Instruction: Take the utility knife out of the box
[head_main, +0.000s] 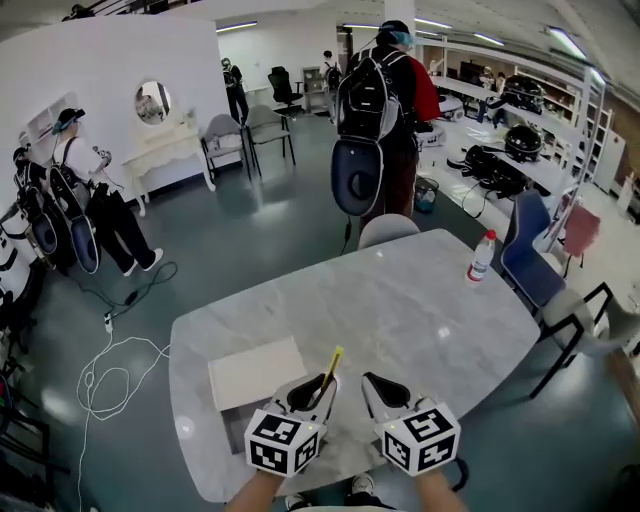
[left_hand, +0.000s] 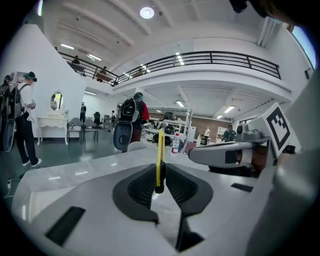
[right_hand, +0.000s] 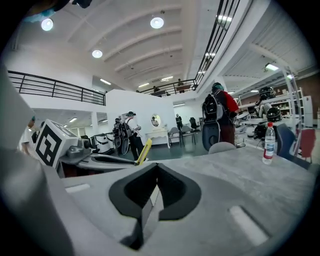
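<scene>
Left gripper is clamped on the slim yellow utility knife. In the left gripper view the dark pads pinch its lower black end and the yellow body stands up out of the jaws, tilted slightly away. Right gripper is pinched closed with nothing between its pads. The knife also shows in that view, off to its left.

Knife is out of the flat white rectangular box and held above the tabletop, just right of the box's near-right corner. No contact with the box that I can see. Can't tell whether the blade is extended.

Clearances:
- Both grippers sit side by side, close together, near the near edge of the grey marble-pattern rounded table.
- Box lies left of the left gripper, towards the table's left edge.
- Tabletop ahead and to the right is bare up to the clear plastic water bottle with red cap, which stands near the far-right edge, well apart from both grippers.
- Grey chair back is at the far edge. Blue chair is off the right side.
- Person with a black backpack stands beyond the far edge. More people stand at the left wall.
- White cable lies looped on the floor left of the table.

Writing: only the black-and-white square markers on the gripper cubes, no readable text. The bottle label is too small to read.
</scene>
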